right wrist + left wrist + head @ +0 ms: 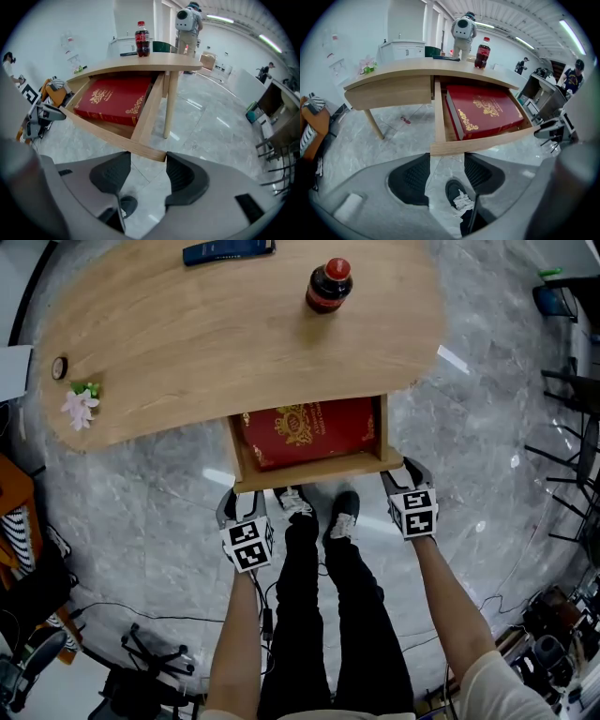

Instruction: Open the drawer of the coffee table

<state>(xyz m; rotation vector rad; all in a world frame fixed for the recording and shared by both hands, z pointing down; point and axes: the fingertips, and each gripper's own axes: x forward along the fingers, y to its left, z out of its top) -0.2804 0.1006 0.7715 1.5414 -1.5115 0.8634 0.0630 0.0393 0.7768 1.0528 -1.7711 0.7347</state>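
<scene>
Wood counter (234, 343) on grey stone floor (487, 427), big bright room. One drawer (319, 472), one red book (309, 432) inside. On top: one cola bottle (328, 285), one pink flower (81, 407), one dark flat thing (228, 250). Drawer open, sticks out from counter's near edge toward person; front board runs left to right. Two grippers: left gripper (244, 507) by left front corner, right gripper (405, 479) by right front corner. Both have jaws apart, squeezing nothing.

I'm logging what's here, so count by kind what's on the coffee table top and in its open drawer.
Bottle: 1
Red book, in the drawer: 1
Flower sprig: 1
Dark flat device: 1
Small round item: 1
Total: 5
</scene>
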